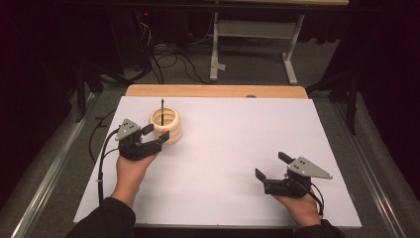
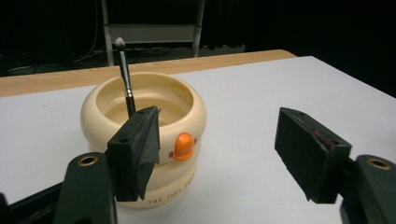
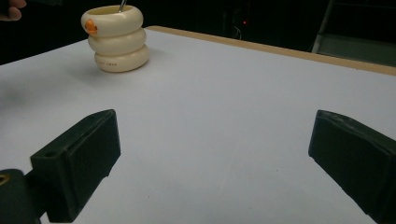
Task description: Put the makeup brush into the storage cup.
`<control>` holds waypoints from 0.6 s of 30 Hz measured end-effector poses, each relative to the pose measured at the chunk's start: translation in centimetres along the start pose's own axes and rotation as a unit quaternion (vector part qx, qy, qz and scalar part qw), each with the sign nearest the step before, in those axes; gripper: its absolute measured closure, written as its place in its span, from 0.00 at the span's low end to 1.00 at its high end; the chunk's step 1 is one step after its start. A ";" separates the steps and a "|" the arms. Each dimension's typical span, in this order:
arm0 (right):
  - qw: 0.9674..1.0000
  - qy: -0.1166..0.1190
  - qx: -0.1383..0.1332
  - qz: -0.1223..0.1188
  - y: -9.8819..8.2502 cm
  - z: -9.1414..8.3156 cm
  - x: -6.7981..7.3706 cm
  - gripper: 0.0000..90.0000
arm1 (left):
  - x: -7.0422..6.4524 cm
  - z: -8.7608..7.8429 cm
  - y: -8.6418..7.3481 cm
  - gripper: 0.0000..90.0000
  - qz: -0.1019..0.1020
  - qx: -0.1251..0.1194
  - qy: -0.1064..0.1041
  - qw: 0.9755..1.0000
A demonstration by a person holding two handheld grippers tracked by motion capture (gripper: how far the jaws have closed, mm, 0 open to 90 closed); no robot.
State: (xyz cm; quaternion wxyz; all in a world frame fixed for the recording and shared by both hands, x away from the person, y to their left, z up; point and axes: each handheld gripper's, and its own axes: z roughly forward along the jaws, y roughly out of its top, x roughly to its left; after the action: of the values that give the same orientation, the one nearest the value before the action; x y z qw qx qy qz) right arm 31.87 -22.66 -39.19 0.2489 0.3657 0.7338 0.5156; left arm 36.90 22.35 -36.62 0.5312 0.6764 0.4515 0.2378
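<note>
Cup (image 1: pixel 166 126), cream and ringed, stands far left on the white table (image 1: pixel 237 148), a brush (image 1: pixel 162 110) upright in it; the left gripper (image 1: pixel 156 134) sits just beside it, spread.

Left gripper view: jaws wide, one before the cup wall; closing on the cup or brush seems next.

Right gripper view: right gripper (image 3: pixel 210 163) spread, cup well apart.

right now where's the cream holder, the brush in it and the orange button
cream holder (image 2: pixel 100 105): left gripper view, on its top ring at the left.
brush (image 2: pixel 124 65): left gripper view, on the dark handle above the rim.
orange button (image 2: pixel 183 146): left gripper view, on its rounded front.
</note>
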 end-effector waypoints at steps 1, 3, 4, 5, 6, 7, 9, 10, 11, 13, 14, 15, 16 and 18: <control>1.000 0.000 0.000 0.001 0.0 0.0 0.0 0.04 | -0.1 -0.2 -0.1 0.34 0.002 0.001 -0.001 1.000; 1.000 0.001 0.000 0.000 0.0 0.0 0.1 0.04 | -0.3 -0.5 -0.2 0.32 0.007 0.003 -0.003 1.000; 1.000 0.000 0.002 0.003 0.0 0.0 0.1 0.04 | -0.4 -0.7 -0.3 0.31 0.010 0.005 -0.003 1.000; 1.000 0.000 0.002 0.003 0.0 0.0 0.1 0.04 | -0.5 -0.8 -0.4 0.30 0.010 0.006 -0.005 1.000; 1.000 0.000 0.001 0.000 0.0 0.1 0.1 0.04 | -0.6 -0.9 -0.6 0.28 0.008 0.007 -0.006 1.000; 1.000 -0.001 0.001 0.000 0.0 0.1 0.1 0.04 | -0.6 -1.0 -0.7 0.26 0.008 0.009 -0.007 1.000; 1.000 -0.002 0.002 0.000 0.0 0.0 0.2 0.04 | -0.6 -1.3 -1.0 0.25 0.007 0.011 -0.009 1.000; 1.000 -0.003 0.001 0.000 0.0 0.0 0.2 0.04 | -0.6 -1.4 -1.1 0.24 0.009 0.012 -0.009 1.000; 1.000 -0.002 0.002 0.001 0.0 0.0 0.2 0.04 | -0.7 -1.6 -1.3 0.23 0.012 0.013 -0.007 1.000; 1.000 -0.003 0.000 -0.001 0.1 -0.1 0.1 0.04 | -0.8 -1.9 -1.6 0.19 0.013 0.012 -0.009 1.000; 1.000 -0.003 -0.001 -0.002 0.1 -0.1 0.1 0.04 | -0.9 -2.1 -1.7 0.18 0.012 0.009 -0.011 1.000; 1.000 -0.003 -0.001 -0.002 0.1 -0.1 0.1 0.04 | -1.0 -2.4 -1.9 0.18 0.013 0.008 -0.012 1.000; 1.000 -0.003 -0.001 0.000 0.1 -0.1 0.1 0.04 | -1.1 -2.6 -2.0 0.17 0.016 0.008 -0.012 1.000; 1.000 -0.003 -0.002 -0.001 0.1 -0.1 0.1 0.04 | -1.4 -2.9 -2.2 0.17 0.025 0.011 -0.012 1.000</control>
State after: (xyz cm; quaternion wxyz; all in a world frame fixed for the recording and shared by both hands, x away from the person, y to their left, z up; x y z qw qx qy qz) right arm 31.74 -22.61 -39.06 0.2527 0.3662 0.7323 0.5156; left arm 33.09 22.67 -37.54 0.5230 0.6959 0.4308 0.2379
